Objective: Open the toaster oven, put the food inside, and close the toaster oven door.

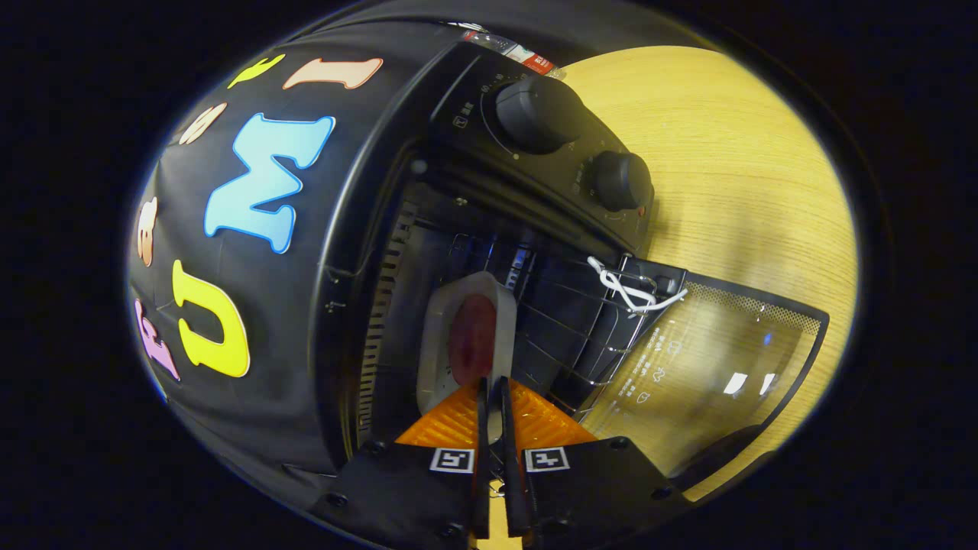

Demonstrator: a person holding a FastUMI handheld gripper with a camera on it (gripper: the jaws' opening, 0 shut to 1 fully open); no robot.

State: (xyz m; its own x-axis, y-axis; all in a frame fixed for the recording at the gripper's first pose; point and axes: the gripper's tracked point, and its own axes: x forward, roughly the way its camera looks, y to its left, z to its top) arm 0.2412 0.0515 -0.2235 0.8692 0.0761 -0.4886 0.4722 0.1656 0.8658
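Reaching into the open toaster oven (458,191), the gripper (493,393) has its fingers nearly together, clamped on the near rim of a small grey tray (439,336) carrying reddish food (472,336). The tray sits on the wire rack (565,336) inside the cavity. The glass door (718,359) lies folded down over the wooden surface (733,153), giving clearance for insertion.

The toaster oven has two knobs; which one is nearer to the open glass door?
The smaller knob, beside the door hinge; the bigger knob lies farther away.
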